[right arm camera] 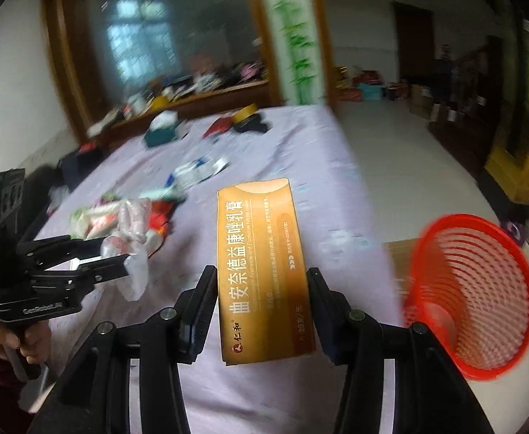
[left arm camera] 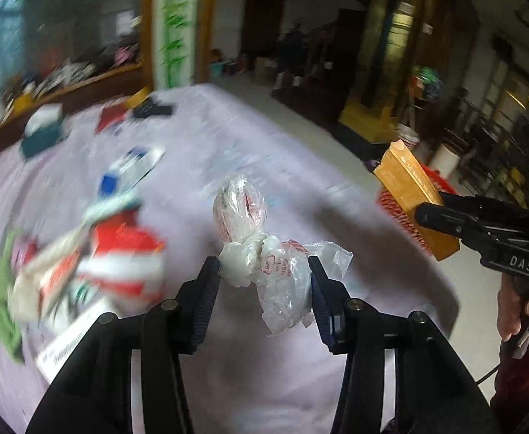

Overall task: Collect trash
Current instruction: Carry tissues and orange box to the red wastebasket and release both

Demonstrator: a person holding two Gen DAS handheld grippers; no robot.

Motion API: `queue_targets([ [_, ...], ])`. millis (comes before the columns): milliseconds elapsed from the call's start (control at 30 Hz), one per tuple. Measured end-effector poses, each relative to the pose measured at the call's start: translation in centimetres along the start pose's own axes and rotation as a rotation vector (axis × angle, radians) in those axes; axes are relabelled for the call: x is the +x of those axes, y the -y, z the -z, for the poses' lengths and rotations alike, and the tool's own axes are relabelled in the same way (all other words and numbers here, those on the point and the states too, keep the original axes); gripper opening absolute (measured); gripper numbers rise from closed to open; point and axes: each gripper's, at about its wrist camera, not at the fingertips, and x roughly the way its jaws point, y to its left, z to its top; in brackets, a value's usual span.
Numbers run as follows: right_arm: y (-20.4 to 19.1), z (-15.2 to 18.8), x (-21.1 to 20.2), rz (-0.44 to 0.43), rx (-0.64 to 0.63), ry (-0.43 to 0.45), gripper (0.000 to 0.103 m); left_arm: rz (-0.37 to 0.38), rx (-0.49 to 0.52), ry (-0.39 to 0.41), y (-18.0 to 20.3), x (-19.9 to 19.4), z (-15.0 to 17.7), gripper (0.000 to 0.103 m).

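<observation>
Left gripper: it squeezed a knotted clear plastic bag, held up over the purple table.
Right gripper: it pinched a long gold box.
Red basket: just past the table edge, beside the box.
Trash pile: on the table, left of the bag.

1. A lilac cloth covers the table, its edge at 3 o'clock.
2. A heap of crumpled wrappers lies at 9 o'clock in the left wrist view.
3. A blue-and-white packet lies toward 11 o'clock.
4. A teal box, a red item and a dark item sit near 12 o'clock, blurred.
</observation>
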Motion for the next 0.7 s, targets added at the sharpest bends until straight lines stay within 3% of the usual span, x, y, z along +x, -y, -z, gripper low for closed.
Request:
queue_targets([
  [233, 8.9, 0.2, -7.1, 0.178, 0.175, 0.101, 0.054, 0.154, 0.174, 0.057, 10.0, 2.2, -6.2, 0.047],
  [367, 13.7, 0.6, -9.3, 0.246, 0.282, 0.124, 0.054, 0.264, 0.231, 0.023, 15.6, 5.6, -8.9, 0.047],
  [467, 17.6, 1.0, -10.0, 0.255, 0.38, 0.132, 0.054, 0.306, 0.266, -0.002, 19.4, 8.6, -10.2, 0.048],
  [633, 21.4, 1.2, -9.9, 0.237, 0.45, 0.127, 0.054, 0.294, 0.29, -0.053, 22.7, 13.5, -11.0, 0.053],
  [700, 22.0, 1.4, -9.6, 0.226, 0.45, 0.115, 0.055, 0.267, 0.301, -0.053, 23.0, 14.5, -10.9, 0.068],
])
